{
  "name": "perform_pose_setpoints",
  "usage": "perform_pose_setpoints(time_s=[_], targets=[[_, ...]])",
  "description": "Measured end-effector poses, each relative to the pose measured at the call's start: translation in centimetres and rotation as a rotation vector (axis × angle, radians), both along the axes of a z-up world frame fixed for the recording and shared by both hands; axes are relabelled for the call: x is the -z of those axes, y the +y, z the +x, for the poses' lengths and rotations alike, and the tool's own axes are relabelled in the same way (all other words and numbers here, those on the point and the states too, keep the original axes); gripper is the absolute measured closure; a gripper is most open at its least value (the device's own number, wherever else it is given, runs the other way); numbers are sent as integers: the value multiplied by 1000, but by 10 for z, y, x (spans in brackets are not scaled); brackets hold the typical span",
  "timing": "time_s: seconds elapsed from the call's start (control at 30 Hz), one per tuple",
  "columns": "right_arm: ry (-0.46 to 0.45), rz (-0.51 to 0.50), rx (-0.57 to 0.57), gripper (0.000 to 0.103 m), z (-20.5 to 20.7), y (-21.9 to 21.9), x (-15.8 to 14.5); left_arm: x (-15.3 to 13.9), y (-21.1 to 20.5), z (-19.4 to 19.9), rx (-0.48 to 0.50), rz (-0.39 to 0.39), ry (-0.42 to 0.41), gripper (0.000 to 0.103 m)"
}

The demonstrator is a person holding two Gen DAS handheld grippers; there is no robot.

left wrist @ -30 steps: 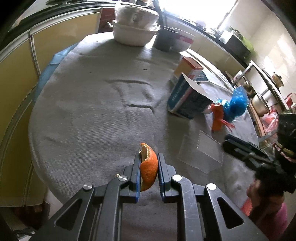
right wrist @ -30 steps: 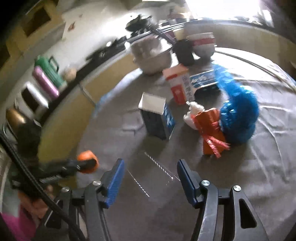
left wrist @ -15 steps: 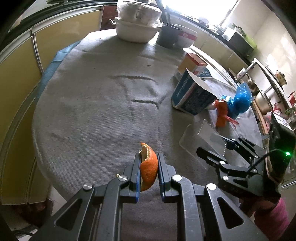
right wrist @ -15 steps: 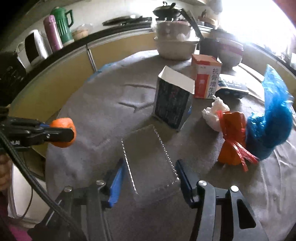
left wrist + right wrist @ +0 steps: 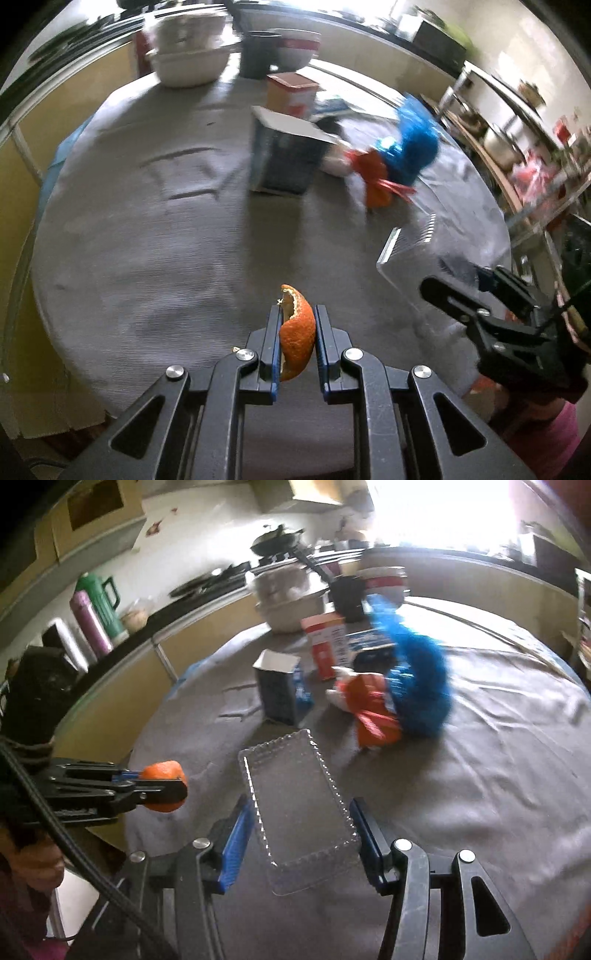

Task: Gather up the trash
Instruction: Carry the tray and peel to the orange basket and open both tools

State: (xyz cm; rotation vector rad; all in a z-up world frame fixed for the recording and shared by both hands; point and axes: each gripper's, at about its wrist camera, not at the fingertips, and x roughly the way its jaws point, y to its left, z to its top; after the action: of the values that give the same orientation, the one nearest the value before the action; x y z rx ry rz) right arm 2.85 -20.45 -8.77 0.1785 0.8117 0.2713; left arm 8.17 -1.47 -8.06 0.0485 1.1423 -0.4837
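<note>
While the left gripper [image 5: 297, 334] pinches orange peel [image 5: 297, 332], the right gripper [image 5: 301, 834] clasps a clear tray [image 5: 295, 805] at the table edge [image 5: 70, 343]

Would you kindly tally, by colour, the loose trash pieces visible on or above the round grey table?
Orange: 2, the curled orange peel and the crumpled orange-red plastic bag
Blue: 1, the crumpled blue plastic bag
White: 1, the white tissue wad
Clear: 1, the clear rectangular plastic tray
Total: 5

Tray [image 5: 299, 808] lies on table [image 5: 480, 775], before carton [image 5: 279, 690].
</note>
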Motion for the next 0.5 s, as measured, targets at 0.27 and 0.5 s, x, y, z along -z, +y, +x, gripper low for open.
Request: perform_pose_setpoints(time_s=[0.27, 0.5], targets=[[-11, 85, 182, 47, -63, -69, -4, -10, -56, -26, 133, 65, -41, 86], [-15, 127, 321, 47, -109, -119, -3, -23, -108, -53, 254, 140, -117, 86]])
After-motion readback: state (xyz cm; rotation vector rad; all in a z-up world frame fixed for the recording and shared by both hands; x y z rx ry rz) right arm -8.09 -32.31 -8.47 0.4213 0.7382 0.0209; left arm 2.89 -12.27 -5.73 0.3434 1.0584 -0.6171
